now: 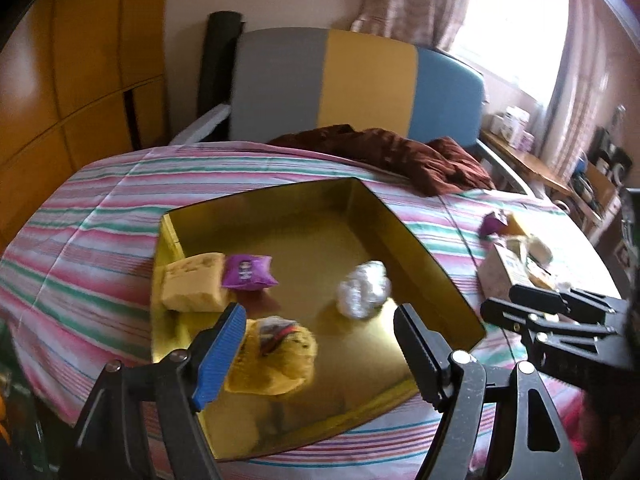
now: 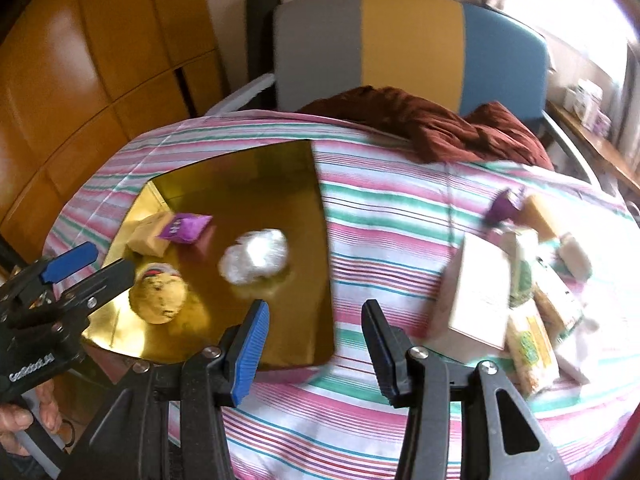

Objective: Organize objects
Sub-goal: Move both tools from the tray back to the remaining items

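Here both claws, left (image 1: 320, 332) and right (image 2: 316, 332), wide, empty (right-side pile (image 2: 520, 280) blurred).

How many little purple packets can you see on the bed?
2. One purple packet lies inside the gold tray, against the yellow sponge. The other purple packet sits on the striped sheet by the boxes. More may hide among them.

Ahead of the left gripper (image 1: 320, 320), whose fingers are black with blue ribbed pads (image 1: 218, 356), the tin tray (image 1: 288, 208) is shiny gold. In it lie a pale yellow sponge (image 1: 194, 286), a purple packet (image 1: 248, 272), a white crumpled wad (image 1: 364, 288) and a yellow bag (image 1: 276, 356). The bedsheet (image 1: 100, 200) is striped pink, green and white; beyond it lies a dark reddish-brown cloth (image 1: 400, 152).
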`<move>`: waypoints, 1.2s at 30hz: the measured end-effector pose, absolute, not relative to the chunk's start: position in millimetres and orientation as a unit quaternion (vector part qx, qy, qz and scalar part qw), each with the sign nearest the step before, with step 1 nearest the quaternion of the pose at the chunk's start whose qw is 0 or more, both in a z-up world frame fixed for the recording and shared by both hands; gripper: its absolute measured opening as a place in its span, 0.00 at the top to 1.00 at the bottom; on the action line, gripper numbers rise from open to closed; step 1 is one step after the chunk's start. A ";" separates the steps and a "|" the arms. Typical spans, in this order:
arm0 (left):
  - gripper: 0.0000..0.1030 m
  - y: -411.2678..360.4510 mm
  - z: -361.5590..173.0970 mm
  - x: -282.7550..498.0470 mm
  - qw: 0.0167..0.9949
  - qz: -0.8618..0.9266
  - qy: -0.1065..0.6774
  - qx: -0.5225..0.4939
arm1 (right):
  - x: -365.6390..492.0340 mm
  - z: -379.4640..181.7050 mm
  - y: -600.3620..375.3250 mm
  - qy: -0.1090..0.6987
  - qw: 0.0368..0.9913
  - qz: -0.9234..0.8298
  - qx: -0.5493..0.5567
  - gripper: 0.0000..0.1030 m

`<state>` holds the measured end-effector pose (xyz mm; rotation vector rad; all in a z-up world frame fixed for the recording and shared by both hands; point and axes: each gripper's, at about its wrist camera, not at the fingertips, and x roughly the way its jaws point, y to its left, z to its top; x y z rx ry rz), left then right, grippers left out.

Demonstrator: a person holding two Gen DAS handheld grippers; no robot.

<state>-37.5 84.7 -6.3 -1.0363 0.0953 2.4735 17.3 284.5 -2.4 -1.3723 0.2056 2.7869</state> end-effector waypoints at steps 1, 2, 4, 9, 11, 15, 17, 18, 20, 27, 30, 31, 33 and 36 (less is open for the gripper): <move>0.25 89.0 -6.1 -36.1 0.234 0.896 0.038 -0.376 | 19.9 -3.7 291.6 0.071 0.021 0.894 -0.441 0.53; 0.25 95.4 -5.8 -34.5 0.243 0.893 0.043 -0.376 | 22.0 -4.5 297.7 0.077 0.027 0.893 -0.442 0.53; 0.25 104.0 -4.4 -32.4 0.253 0.890 0.050 -0.376 | 28.3 -6.8 314.6 0.092 0.041 0.890 -0.445 0.53; 0.25 136.9 1.9 -25.2 0.295 0.879 0.077 -0.366 | 46.1 -11.2 357.9 0.117 0.080 0.882 -0.450 0.53; 0.25 152.8 4.0 -21.8 0.311 0.874 0.088 -0.363 | 53.7 -11.5 380.2 0.130 0.101 0.877 -0.451 0.53; 0.25 181.6 6.5 -15.4 0.339 0.865 0.106 -0.356 | 63.7 -6.7 424.0 0.153 0.143 0.869 -0.449 0.53; 0.25 197.6 6.3 -11.8 0.351 0.860 0.118 -0.353 | 64.4 -2.5 443.9 0.160 0.160 0.868 -0.443 0.53; 0.25 203.5 5.8 -10.9 0.355 0.857 0.121 -0.353 | 63.9 -1.1 452.3 0.160 0.167 0.867 -0.442 0.53; 0.25 218.5 4.4 -8.8 0.366 0.851 0.131 -0.354 | 59.9 0.6 466.0 0.160 0.177 0.867 -0.438 0.53; 0.26 265.3 -1.9 -6.1 0.391 0.833 0.159 -0.357 | 35.3 -6.8 496.1 0.183 0.165 0.874 -0.419 0.53; 0.26 284.8 -6.0 -7.7 0.402 0.824 0.167 -0.362 | 36.1 -17.2 505.8 0.211 0.163 0.871 -0.412 0.53; 0.26 293.2 -8.5 -9.6 0.403 0.821 0.172 -0.366 | 35.8 -22.0 510.4 0.220 0.169 0.865 -0.419 0.53; 0.26 306.1 -12.8 -13.8 0.407 0.815 0.173 -0.374 | 38.5 -23.9 516.6 0.232 0.174 0.861 -0.418 0.53; 0.26 327.6 -23.3 -22.0 0.410 0.804 0.176 -0.394 | 42.8 -21.0 522.8 0.243 0.179 0.863 -0.406 0.53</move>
